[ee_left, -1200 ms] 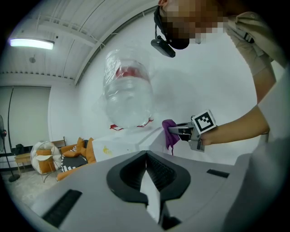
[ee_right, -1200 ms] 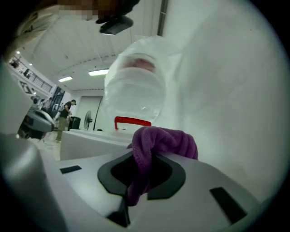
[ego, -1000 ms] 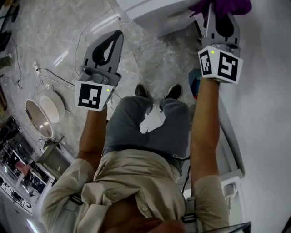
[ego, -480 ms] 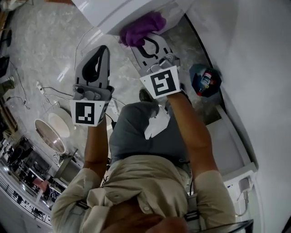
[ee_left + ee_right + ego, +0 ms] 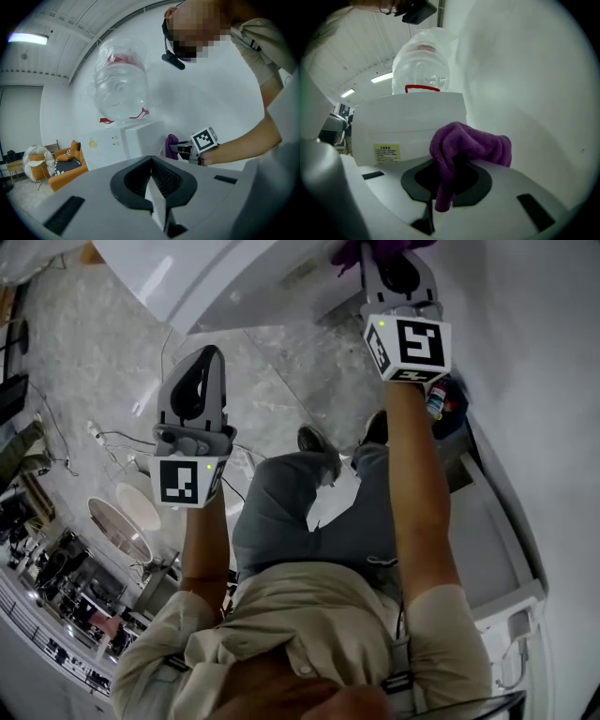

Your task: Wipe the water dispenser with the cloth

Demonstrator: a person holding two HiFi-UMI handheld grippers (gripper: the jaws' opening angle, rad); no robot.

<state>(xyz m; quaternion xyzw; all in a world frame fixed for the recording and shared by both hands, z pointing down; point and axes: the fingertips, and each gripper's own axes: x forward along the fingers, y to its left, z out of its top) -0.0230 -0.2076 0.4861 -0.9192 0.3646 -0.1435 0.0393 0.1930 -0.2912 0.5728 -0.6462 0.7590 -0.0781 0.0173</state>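
Observation:
The white water dispenser [image 5: 234, 277] stands at the top of the head view, and its clear bottle [image 5: 422, 65] rises above the white body [image 5: 408, 122]. My right gripper [image 5: 398, 251] is shut on the purple cloth [image 5: 464, 145]. It holds the cloth at the dispenser's right side near the wall, with the bunched cloth [image 5: 375, 249] at the frame's top edge. My left gripper [image 5: 208, 352] hangs over the floor left of the dispenser, its jaws shut and empty. The left gripper view shows the dispenser [image 5: 136, 140], the cloth [image 5: 171, 143] and the right gripper [image 5: 185, 149].
A white wall [image 5: 544, 352] runs along the right. Below the right gripper a blue bucket [image 5: 450, 404] with bottles sits on the floor. Cables [image 5: 122, 442] and a round bowl [image 5: 122, 526] lie on the marble floor at left. An orange seat [image 5: 65, 164] stands farther off.
The right gripper with the cloth has swung from the dispenser's front edge back to its right side near the wall. The left gripper has hardly moved.

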